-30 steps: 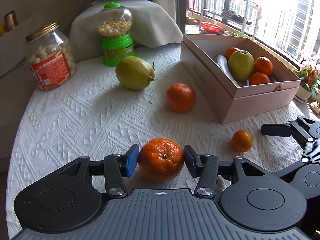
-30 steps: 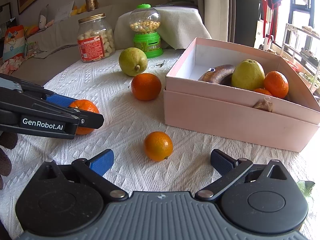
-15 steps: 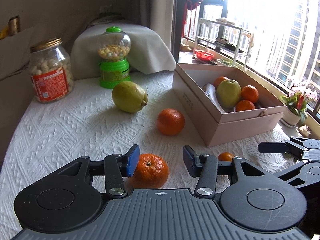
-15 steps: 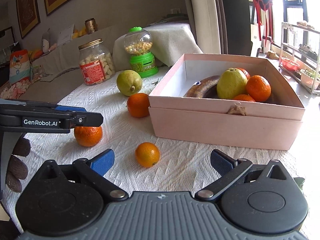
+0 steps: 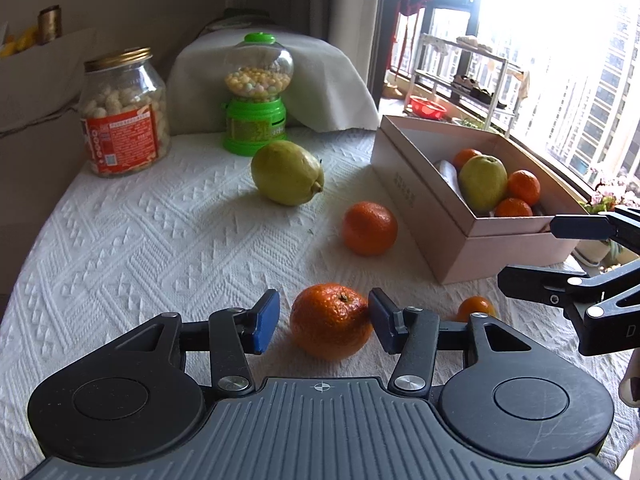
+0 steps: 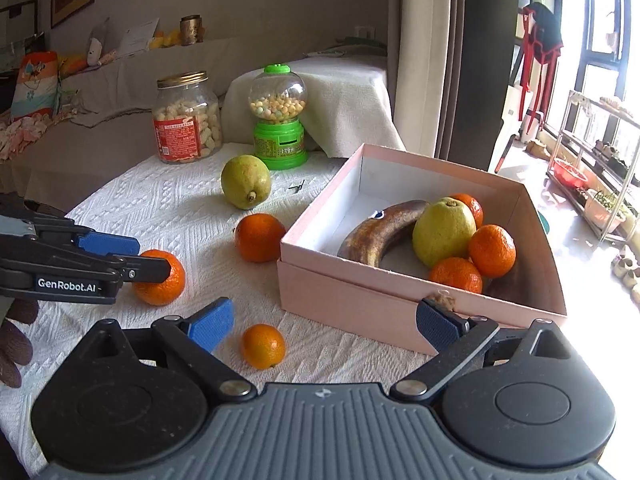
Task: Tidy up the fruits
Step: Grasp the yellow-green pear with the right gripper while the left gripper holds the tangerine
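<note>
Now | left gripper (image 5: 323, 321) opening, orange (image 5: 330, 321) between jaws, near table's front edge | right gripper (image 6: 323, 325) wide, closing, empty | jar (image 6: 187, 117), dispenser (image 6: 279, 117) at back | box (image 6: 404, 312): banana (image 6: 382, 232), pear (image 6: 443, 231), oranges

Left gripper (image 5: 323, 322): ribbed grey plate with a small crosshair mark, two round black housings, black linkage arms with silver screws, blue pads on the fingers (image 5: 264, 322). Right gripper (image 6: 323, 324): same build, blue-padded fingers (image 6: 210, 324). White "GenRobot.AI" lettering on the left gripper's side, seen from the right wrist.
</note>
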Motion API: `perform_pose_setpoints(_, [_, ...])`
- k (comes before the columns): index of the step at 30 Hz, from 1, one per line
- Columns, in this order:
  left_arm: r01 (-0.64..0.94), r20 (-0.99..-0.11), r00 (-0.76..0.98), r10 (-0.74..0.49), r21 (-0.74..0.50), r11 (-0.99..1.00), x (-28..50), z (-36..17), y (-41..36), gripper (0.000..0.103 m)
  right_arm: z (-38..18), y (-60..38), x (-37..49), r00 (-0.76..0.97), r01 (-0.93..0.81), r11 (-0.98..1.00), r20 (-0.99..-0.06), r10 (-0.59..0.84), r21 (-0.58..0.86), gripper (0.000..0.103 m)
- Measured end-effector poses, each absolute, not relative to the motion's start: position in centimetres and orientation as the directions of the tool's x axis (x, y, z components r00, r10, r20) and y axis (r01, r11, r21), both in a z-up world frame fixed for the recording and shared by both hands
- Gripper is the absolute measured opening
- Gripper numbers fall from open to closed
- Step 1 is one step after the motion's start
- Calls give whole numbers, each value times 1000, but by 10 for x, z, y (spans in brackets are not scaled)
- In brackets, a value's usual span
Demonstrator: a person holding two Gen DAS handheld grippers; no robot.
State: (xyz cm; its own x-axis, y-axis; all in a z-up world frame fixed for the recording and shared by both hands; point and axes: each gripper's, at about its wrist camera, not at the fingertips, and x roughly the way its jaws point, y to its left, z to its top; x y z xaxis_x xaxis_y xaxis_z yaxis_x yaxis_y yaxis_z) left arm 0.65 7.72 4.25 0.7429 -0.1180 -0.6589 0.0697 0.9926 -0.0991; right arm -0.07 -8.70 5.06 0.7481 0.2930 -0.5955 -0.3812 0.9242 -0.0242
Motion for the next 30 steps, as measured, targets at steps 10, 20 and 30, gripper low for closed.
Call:
perform_pose_setpoints(10, [122, -659, 733, -167, -114, 986, 13, 31, 74, 53, 105, 0, 94, 625, -584, 809, -674, 393, -70, 99])
perform_pose_setpoints(20, [38, -663, 736, -138, -163, 986, -3, 36, 107, 53, 43, 59, 216, 424, -480, 874, -851, 311, 80, 81])
perform_pose_setpoints(30, [-3, -670, 735, -109, -164, 986, -5, 36, 118, 53, 66, 46, 172, 414, -530, 840, -829, 375, 116, 59])
